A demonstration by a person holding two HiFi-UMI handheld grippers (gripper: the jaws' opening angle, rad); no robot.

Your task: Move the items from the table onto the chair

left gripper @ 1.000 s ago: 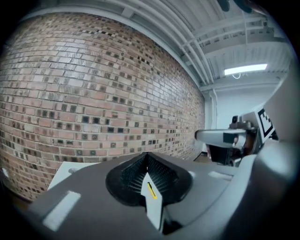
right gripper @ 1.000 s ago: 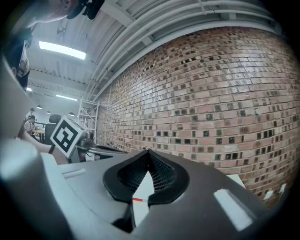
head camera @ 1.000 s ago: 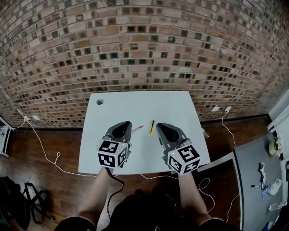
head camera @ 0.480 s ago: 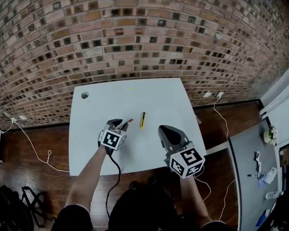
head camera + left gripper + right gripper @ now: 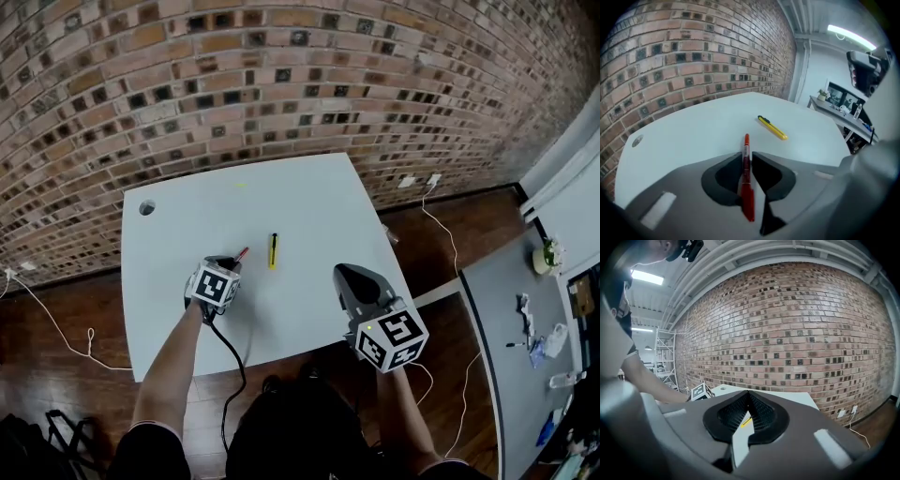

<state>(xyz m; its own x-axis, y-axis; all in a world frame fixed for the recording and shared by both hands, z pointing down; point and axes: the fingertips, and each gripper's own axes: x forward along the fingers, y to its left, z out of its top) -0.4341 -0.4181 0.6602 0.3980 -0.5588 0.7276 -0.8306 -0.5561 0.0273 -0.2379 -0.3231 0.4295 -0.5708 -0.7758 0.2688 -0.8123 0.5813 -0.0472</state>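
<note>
The left gripper has come down over the red pen — jaws closing round it, not yet gripping — so the first pickup begins.

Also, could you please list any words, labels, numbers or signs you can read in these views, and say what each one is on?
No text can be read in any view.
On the red pen: a pale printed patch on the barrel, too blurred to read.
On the yellow cutter: no print visible.
On the marker cubes: black-and-white square patterns only, no letters or digits.
On the side desk: the small items are too small to read.
</note>
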